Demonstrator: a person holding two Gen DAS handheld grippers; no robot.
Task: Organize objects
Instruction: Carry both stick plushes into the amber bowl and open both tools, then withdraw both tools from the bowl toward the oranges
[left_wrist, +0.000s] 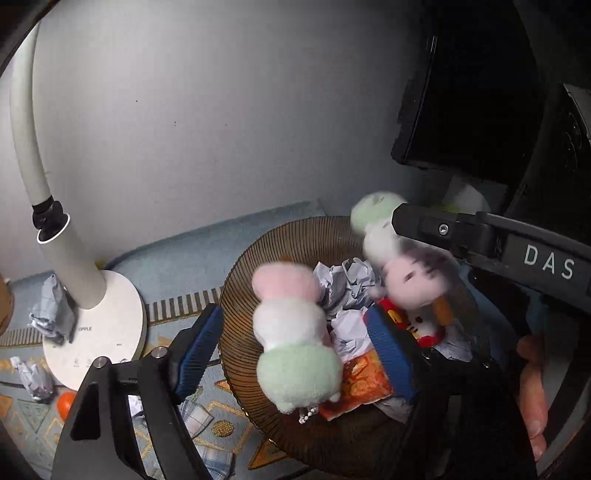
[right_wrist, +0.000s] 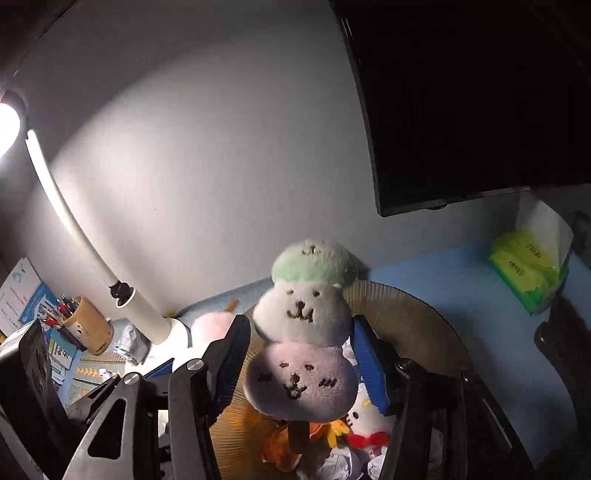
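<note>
Right gripper (right_wrist: 301, 369): jaws clamped on tri-colour plush dumpling skewer (right_wrist: 306, 328), held above brown ribbed basket (right_wrist: 424, 332). Left gripper (left_wrist: 295, 354): jaws wide; second plush skewer (left_wrist: 291, 339) between them, apparently unpressed.

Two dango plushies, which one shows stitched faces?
The dango plush between the right tongs: faces on its balls, green ball farthest out. The other plush, between the left tongs, shows plain fur, pink ball farthest out.
</note>
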